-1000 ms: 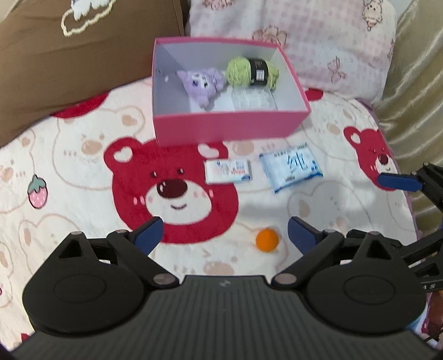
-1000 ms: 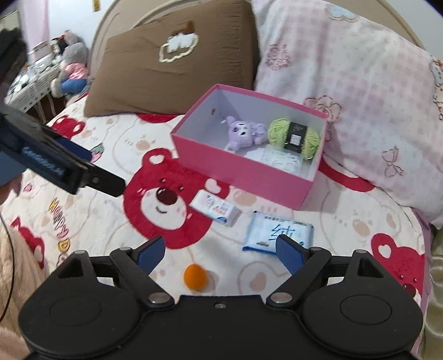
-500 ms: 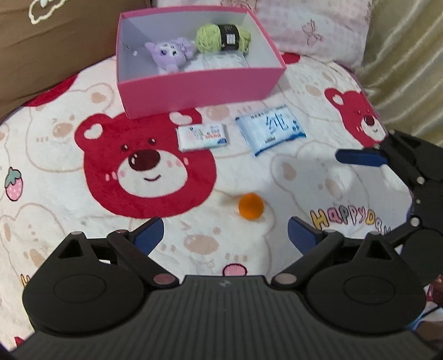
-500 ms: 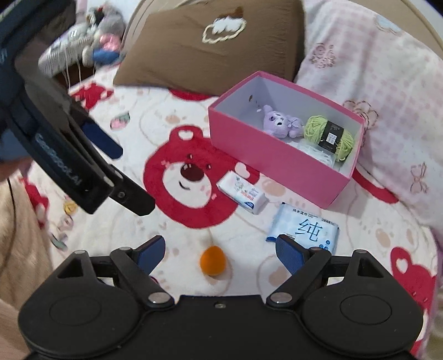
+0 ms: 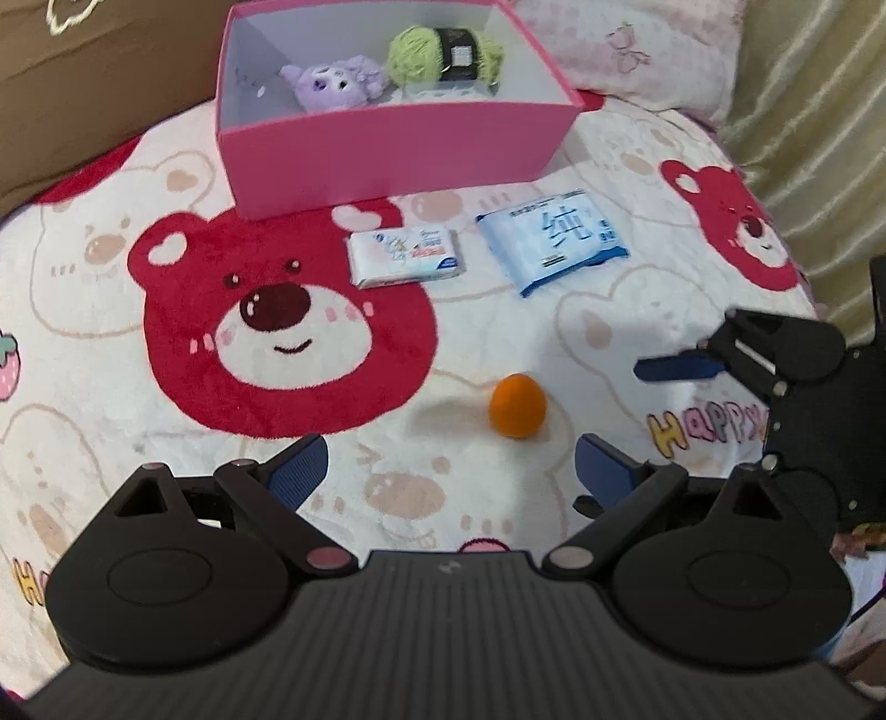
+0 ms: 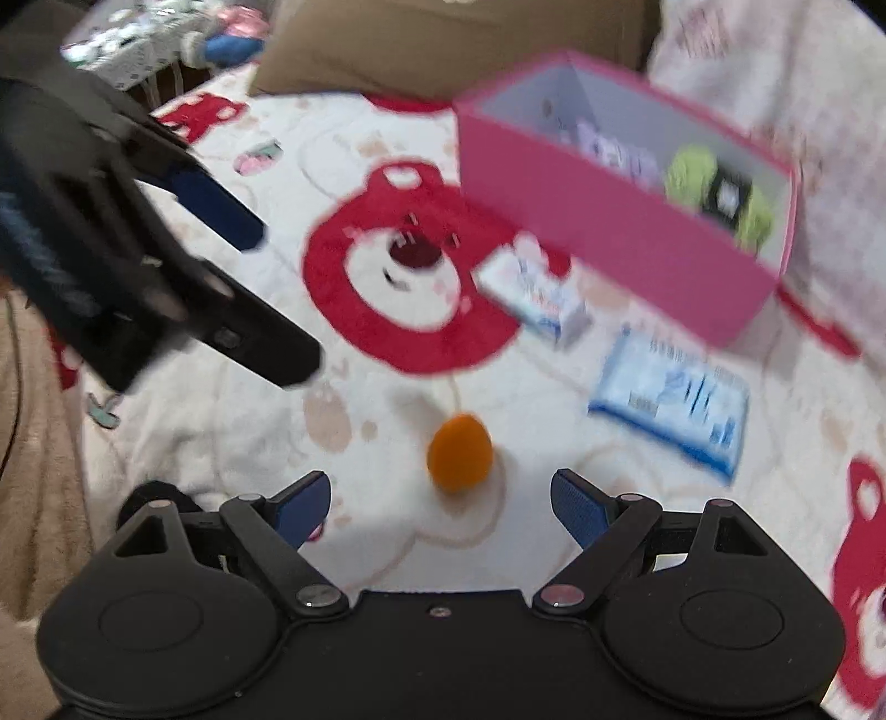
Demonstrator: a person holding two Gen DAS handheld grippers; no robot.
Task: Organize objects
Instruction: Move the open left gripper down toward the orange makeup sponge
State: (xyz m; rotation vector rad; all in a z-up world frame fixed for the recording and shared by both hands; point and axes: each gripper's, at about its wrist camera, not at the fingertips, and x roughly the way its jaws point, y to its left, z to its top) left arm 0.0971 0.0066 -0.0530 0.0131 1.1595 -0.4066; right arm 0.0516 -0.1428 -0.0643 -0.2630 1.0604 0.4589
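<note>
A: Where is the orange ball (image 5: 518, 405), and which way does it point?

B: It lies on the bear-print blanket (image 5: 166, 421), loose, outside the box. It looks slightly egg-shaped; in the right wrist view (image 6: 459, 453) the long axis stands near upright, toward 12 o'clock. That view is blurred, so I cannot tell finer than that.

A: And the grippers?

B: The right gripper (image 6: 440, 501) has its jaws wide apart with nothing between the pads; the ball sits just ahead of the gap, at 12 o'clock. The left gripper (image 5: 451, 468) is likewise spread and empty, with the ball ahead at 1 o'clock.

A: What lies around it?

B: From the left wrist view, a small white tissue pack (image 5: 405, 256) at 11 o'clock of the ball, long axis running 9 to 3. A blue wipes packet (image 5: 554, 240) at 12 to 1 o'clock, tilted. Beyond both, the pink box (image 5: 387, 149), holding a purple plush toy (image 5: 332, 83) and a green yarn ball (image 5: 443, 52) side by side.

A: Anything in the way?

B: Only blanket shows between either gripper and the ball. The other gripper's blue pad reaches in from 3 o'clock, near the ball but apart from it.
</note>
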